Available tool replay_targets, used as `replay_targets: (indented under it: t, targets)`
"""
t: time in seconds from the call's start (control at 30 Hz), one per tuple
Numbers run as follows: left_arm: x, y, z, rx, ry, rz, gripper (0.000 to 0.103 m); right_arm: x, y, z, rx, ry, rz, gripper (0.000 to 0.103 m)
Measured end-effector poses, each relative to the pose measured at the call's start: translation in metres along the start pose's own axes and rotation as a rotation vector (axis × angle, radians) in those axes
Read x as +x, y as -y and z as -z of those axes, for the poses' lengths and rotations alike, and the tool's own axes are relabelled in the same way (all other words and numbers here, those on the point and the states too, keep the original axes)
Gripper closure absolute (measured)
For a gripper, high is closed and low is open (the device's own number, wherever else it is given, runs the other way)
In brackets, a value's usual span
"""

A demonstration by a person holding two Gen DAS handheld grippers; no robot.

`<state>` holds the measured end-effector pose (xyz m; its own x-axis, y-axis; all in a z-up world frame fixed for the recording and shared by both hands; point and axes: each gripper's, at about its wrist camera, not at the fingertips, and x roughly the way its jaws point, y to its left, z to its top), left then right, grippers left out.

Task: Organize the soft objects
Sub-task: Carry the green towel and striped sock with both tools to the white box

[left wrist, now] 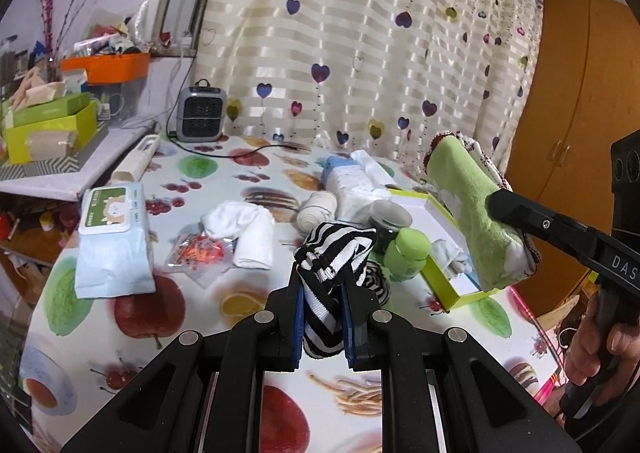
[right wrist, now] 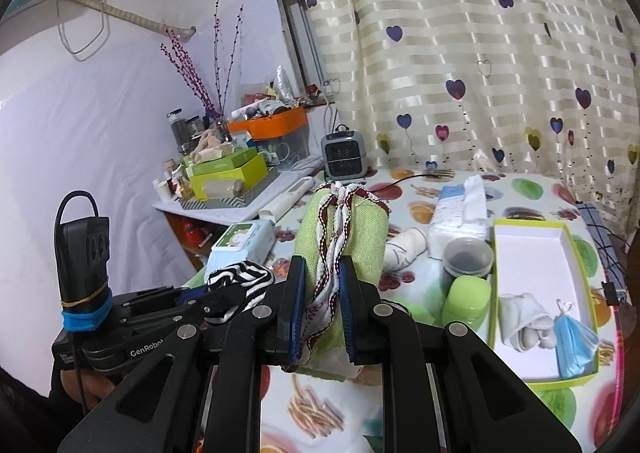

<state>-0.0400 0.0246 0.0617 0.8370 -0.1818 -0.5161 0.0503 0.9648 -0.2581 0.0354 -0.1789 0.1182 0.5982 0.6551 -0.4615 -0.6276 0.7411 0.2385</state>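
The left hand-held gripper [left wrist: 322,317] is clamped on a black-and-white striped sock [left wrist: 336,249], held up off the surface [left wrist: 248,173]. The right hand-held gripper [right wrist: 322,317] is clamped on a folded green cloth [right wrist: 360,229] with a red-and-white trim, also lifted. The green-edged box [right wrist: 536,249] lies to the right of both. Inside the box, at its near end, sit a rolled white sock [right wrist: 520,321] and a blue face mask [right wrist: 574,345]. A green bottle [right wrist: 468,299] stands just left of the box.
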Motion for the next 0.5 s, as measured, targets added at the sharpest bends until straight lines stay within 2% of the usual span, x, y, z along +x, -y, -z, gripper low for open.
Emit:
replay_targets:
  t: [0.5]
  targets:
    - [0.042,0.039,-0.011,0.068,-0.058,0.042,0.089,-0.012,0.041,0.006,0.061,0.006,0.063,0.086]
